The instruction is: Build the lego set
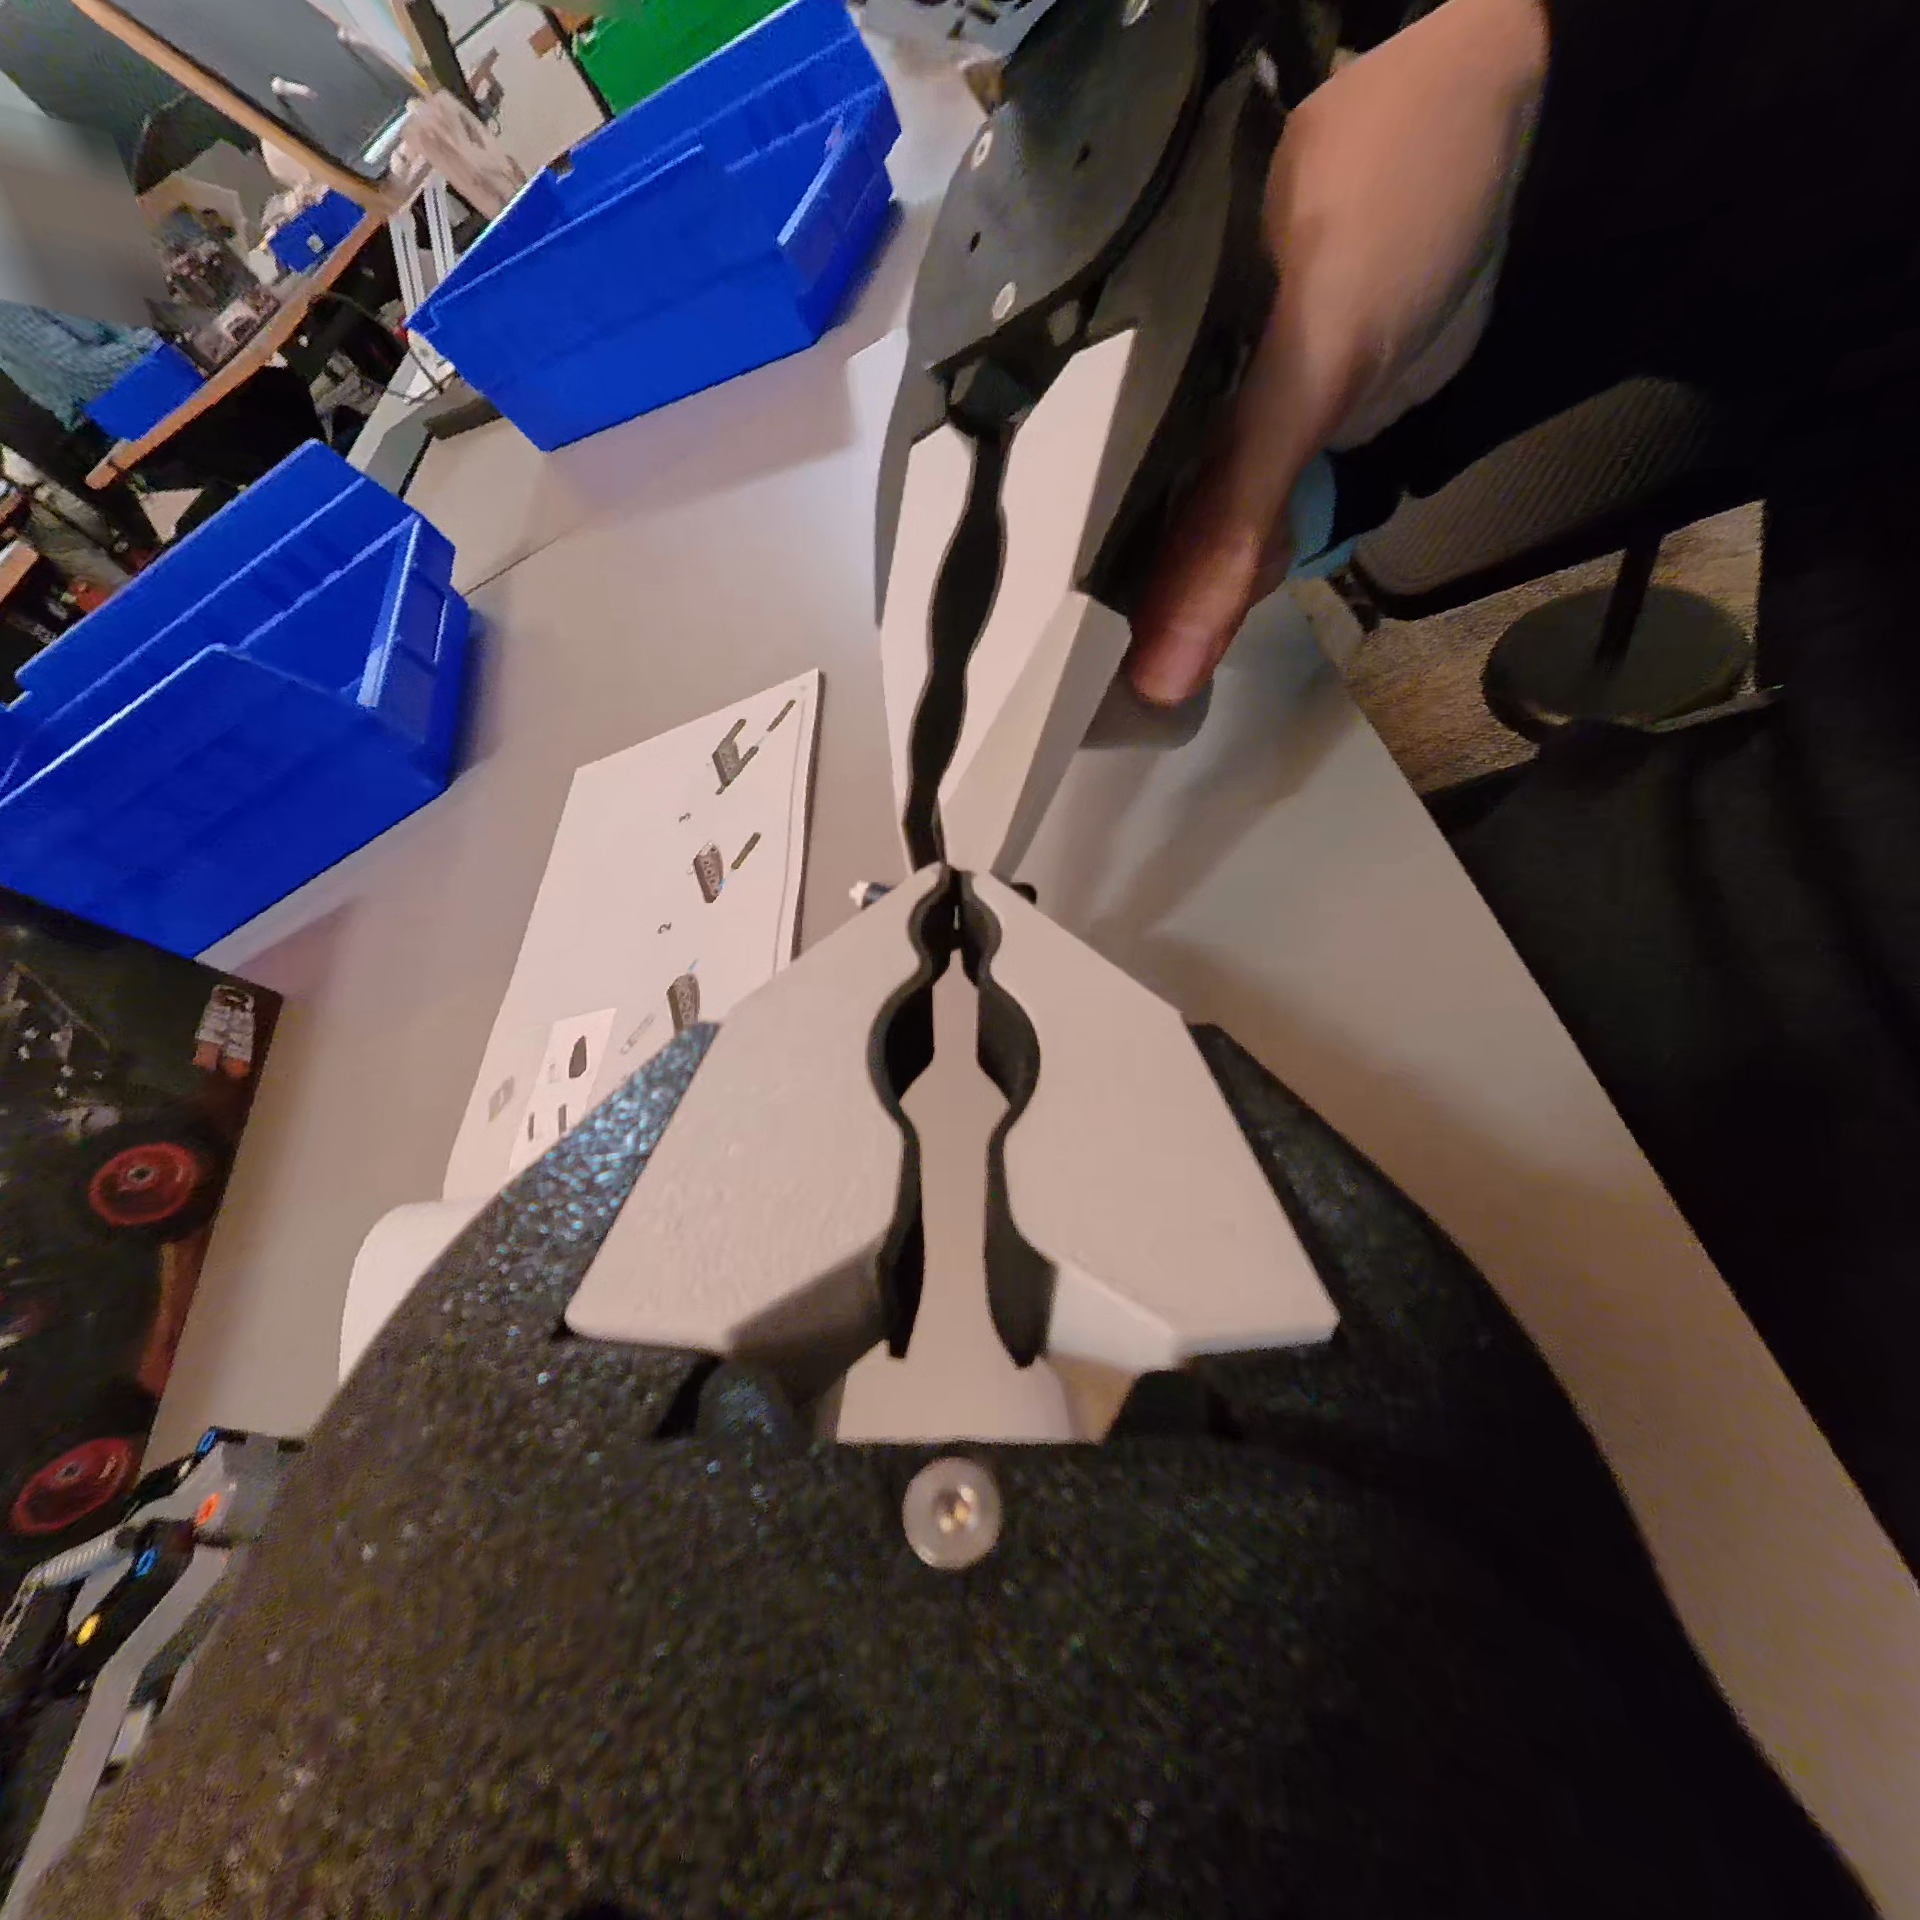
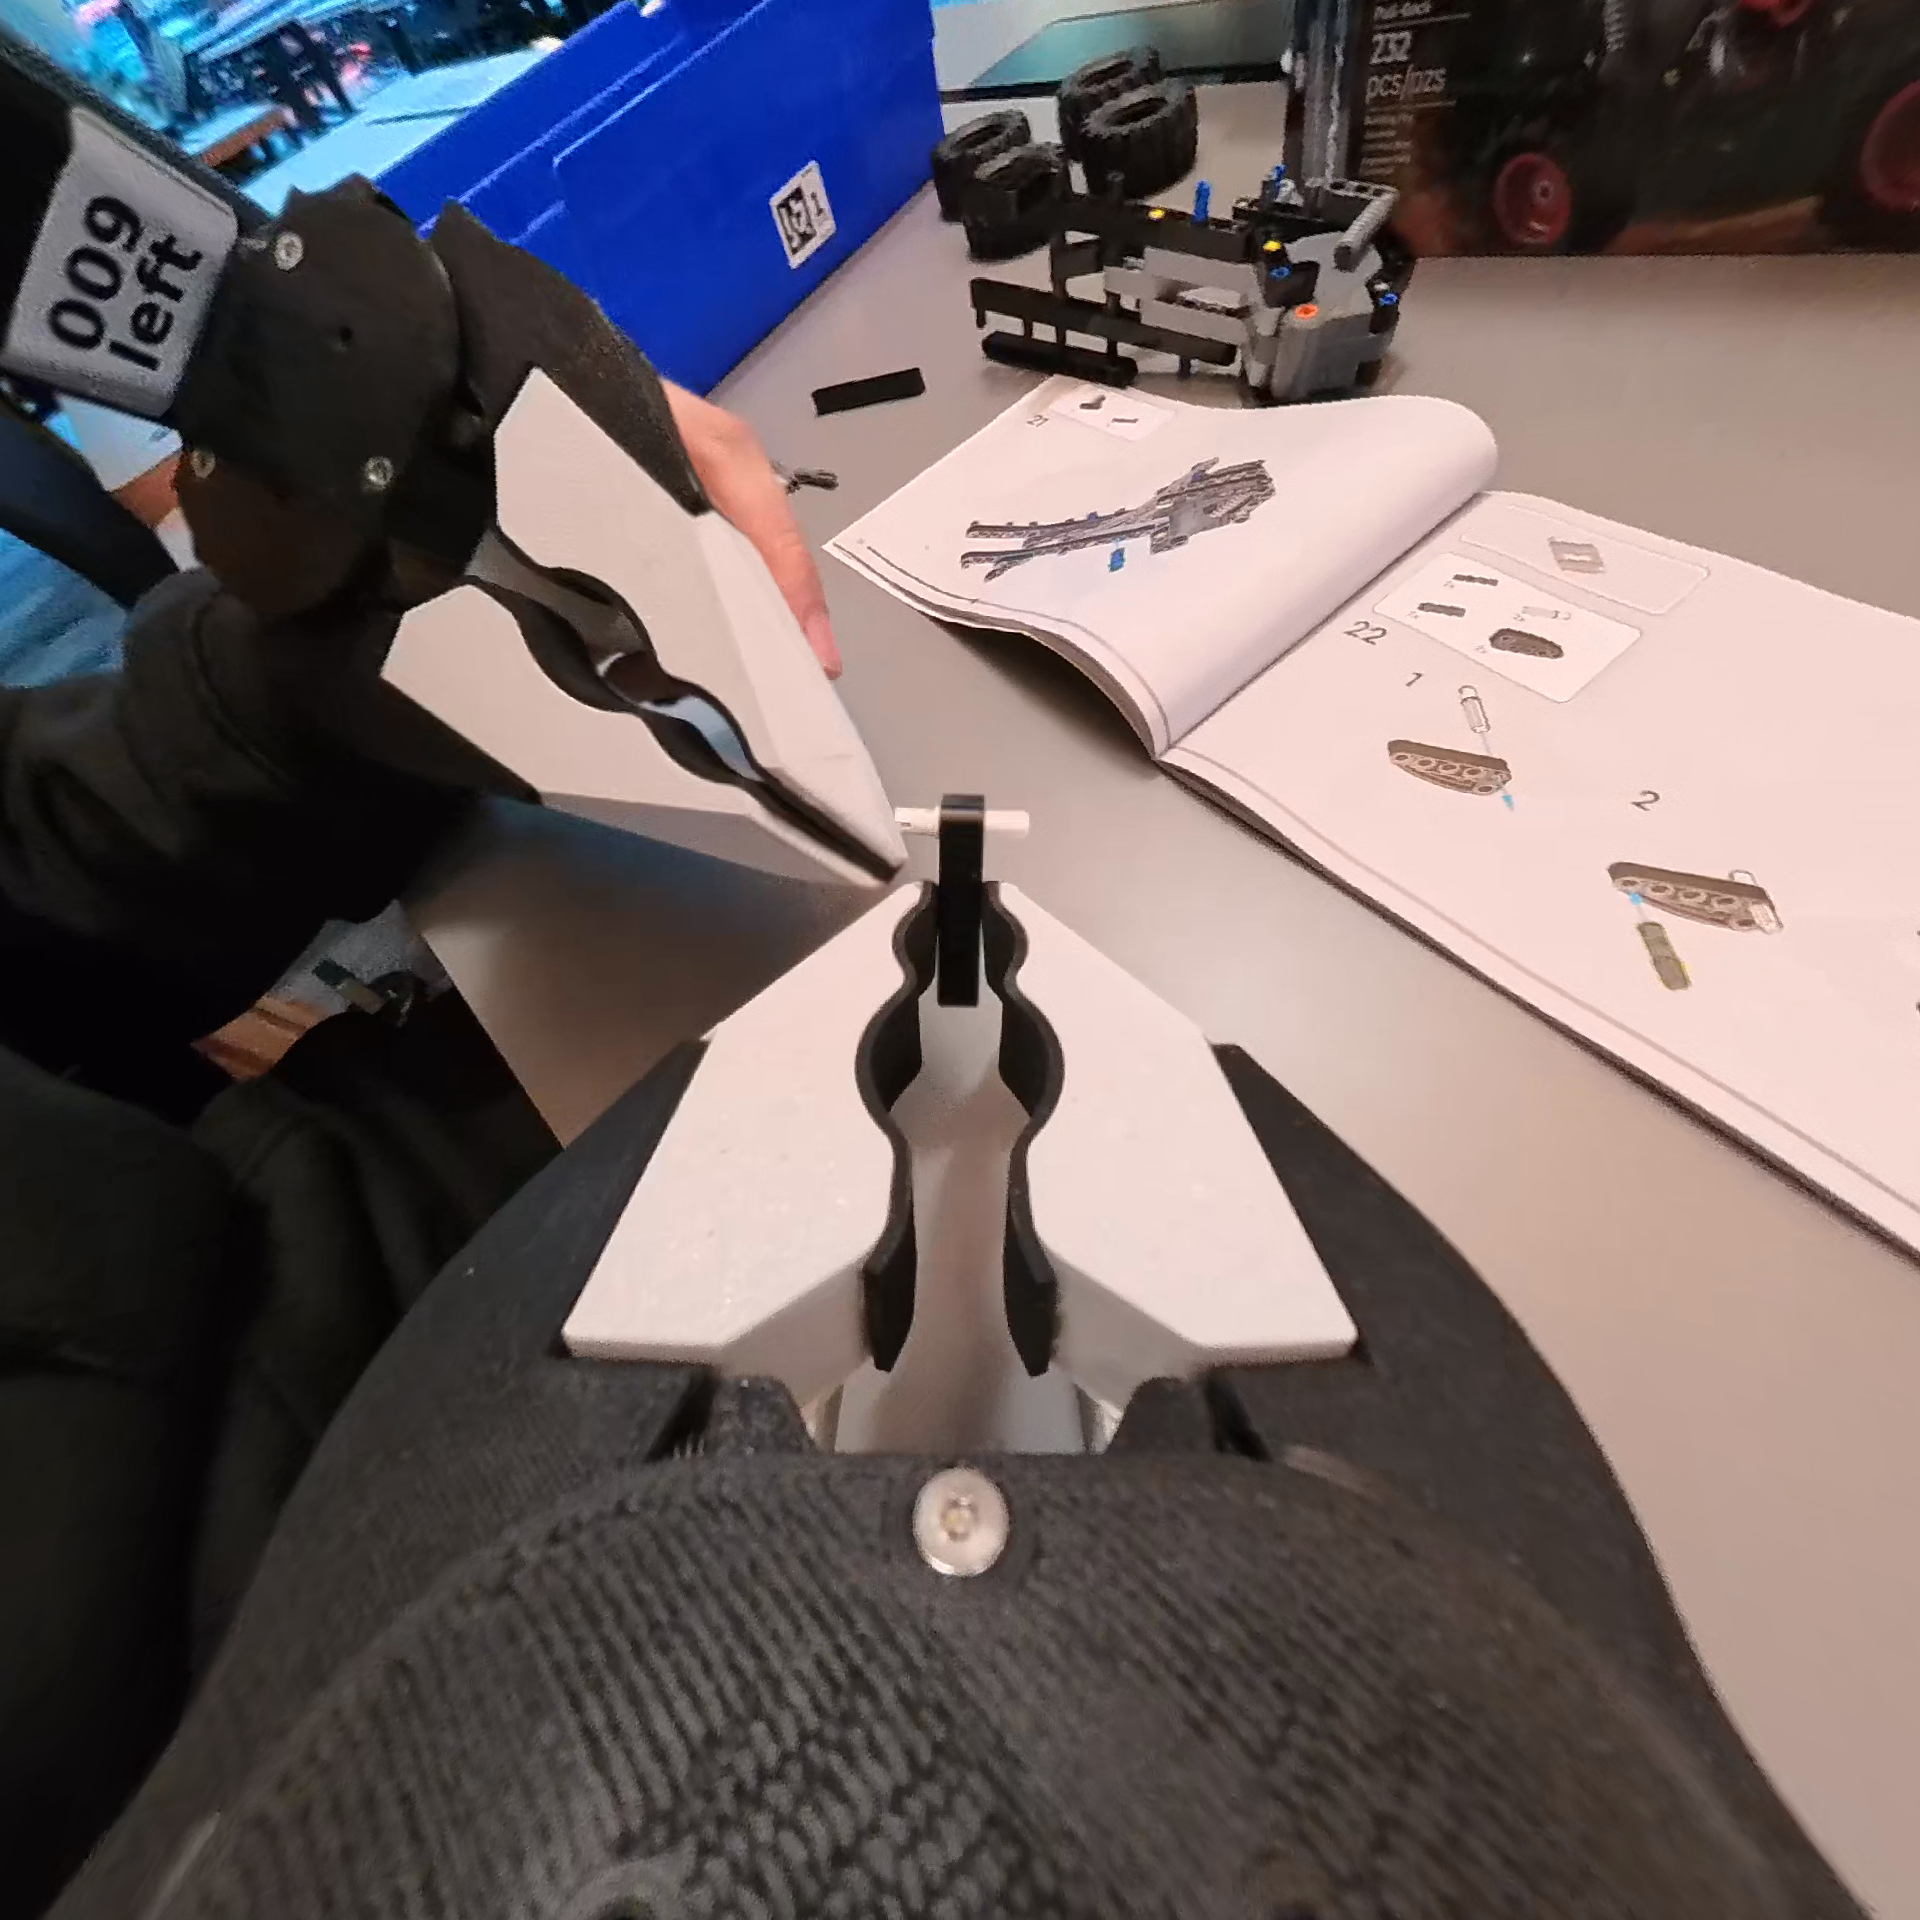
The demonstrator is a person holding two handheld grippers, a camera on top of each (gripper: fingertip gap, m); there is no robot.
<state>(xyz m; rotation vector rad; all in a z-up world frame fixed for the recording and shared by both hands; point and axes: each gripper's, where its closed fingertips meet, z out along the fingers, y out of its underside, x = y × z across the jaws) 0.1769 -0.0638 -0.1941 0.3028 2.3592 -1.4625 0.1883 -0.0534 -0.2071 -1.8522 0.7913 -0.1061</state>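
Note:
My right gripper (image 2: 961, 894) is shut on a short black beam (image 2: 959, 935) and holds it upright above the table. A white pin (image 2: 1006, 823) sits crosswise through the beam's top hole. My left gripper (image 2: 888, 854) comes in from the left, jaws shut, its tips at the pin's left end. In the left wrist view my left gripper (image 1: 951, 896) meets the right gripper (image 1: 928, 847) tip to tip, and only a white pin end (image 1: 860, 891) shows beside them. Whether the left tips pinch the pin is hidden.
The open instruction booklet (image 2: 1351, 644) lies to the right. Beyond it are the part-built grey and black chassis (image 2: 1226, 301), several black tyres (image 2: 1081, 135), the set's box (image 2: 1610, 125) and a loose black beam (image 2: 868, 393). Blue bins (image 1: 239, 707) stand at the back left. The table edge (image 1: 1455, 831) runs along the right.

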